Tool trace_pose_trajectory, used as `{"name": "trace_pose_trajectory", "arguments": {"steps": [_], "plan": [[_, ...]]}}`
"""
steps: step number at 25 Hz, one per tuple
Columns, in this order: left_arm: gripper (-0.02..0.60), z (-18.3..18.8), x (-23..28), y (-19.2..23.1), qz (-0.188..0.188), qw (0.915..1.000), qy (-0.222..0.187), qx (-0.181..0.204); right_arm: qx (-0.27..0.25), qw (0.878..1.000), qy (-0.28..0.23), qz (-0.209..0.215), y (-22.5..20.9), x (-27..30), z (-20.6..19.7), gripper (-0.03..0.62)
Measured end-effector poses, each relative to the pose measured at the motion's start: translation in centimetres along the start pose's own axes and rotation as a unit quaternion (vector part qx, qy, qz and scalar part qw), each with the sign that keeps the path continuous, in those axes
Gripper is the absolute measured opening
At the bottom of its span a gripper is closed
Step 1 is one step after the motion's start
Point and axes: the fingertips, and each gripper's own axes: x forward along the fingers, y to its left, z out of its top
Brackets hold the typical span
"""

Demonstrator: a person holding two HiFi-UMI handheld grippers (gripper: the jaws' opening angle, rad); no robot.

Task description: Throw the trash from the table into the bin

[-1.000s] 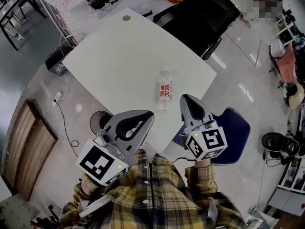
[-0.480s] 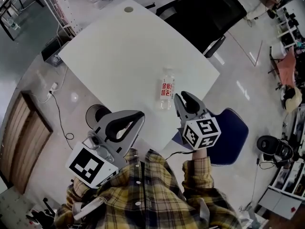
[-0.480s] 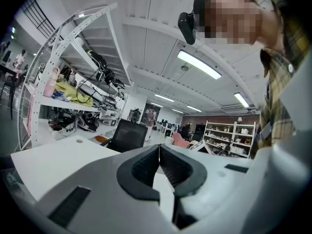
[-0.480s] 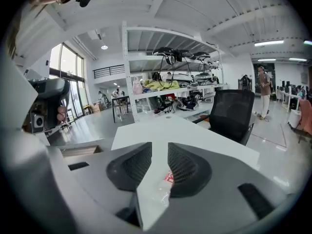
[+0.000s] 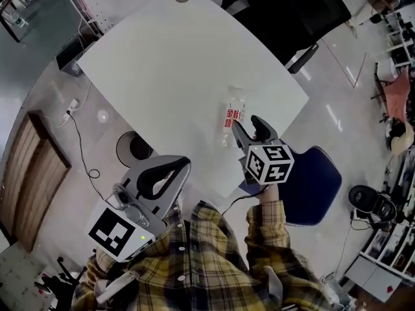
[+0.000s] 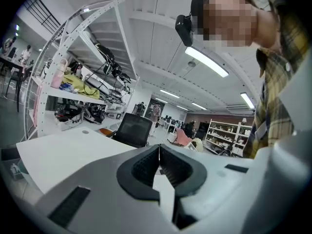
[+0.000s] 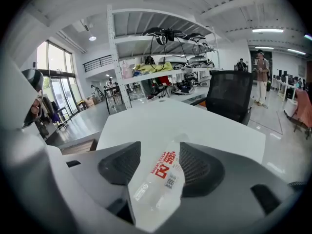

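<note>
Far left in the head view, a brown door [image 5: 29, 173] stands beside the pale floor, with a cable [image 5: 81, 151] trailing across it. To the right of these is the bin [image 5: 134, 148]. It is round and dark inside, and it stands on the floor just beside the table's near-left edge.

The left gripper [image 5: 185, 163] is held low in front of the person's plaid shirt [image 5: 194, 258]. It sits just right of the bin and off the table's edge. The left gripper view shows its jaws clenched, tips meeting [image 6: 159, 149], with nothing between them. Its marker cube [image 5: 120, 230] faces upward.

The table [image 5: 155, 57] is white and sits cornerwise in the head view.

The bottle [image 5: 231, 114] is clear plastic with a red-lettered label. It lies on its side on the table, close to the near-right edge, neck pointing away from the person. It rests on the tabletop.

The right gripper [image 5: 248, 125] is tilted down over the table's near-right edge, one jaw on either side of the bottle's near end. Its jaws have just been opening and now stand released, not gripping. In the right gripper view the bottle [image 7: 158, 179] lies between them, with a clear gap at the left pad. Whether the right pad touches the bottle cannot be told.

Further right, a black chair [image 5: 292, 11] stands at the table's far-right edge. A blue chair [image 5: 314, 180] is just right of the right gripper, near the table's near corner.
</note>
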Motion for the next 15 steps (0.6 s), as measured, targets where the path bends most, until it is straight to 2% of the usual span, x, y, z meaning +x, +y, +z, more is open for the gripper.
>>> {"name": "trace_pose_trajectory", "arguments": {"steps": [7, 12, 15], "plan": [[0.011, -1.0, -0.1, 1.2, 0.015, 0.9997, 0.015, -0.011, 0.049, 0.998, 0.040, -0.019, -2.1, 4.1, -3.0, 0.310], [0.011, -1.9, -0.1, 2.1, 0.037, 0.9985, 0.025, -0.033, 0.077, 0.995, 0.062, -0.018, -3.0, 5.6, -5.0, 0.322], [0.011, -2.1, -0.1, 2.2, 0.035, 0.9987, 0.026, -0.028, 0.086, 0.994, 0.068, -0.011, -3.0, 6.1, -5.3, 0.322]]}}
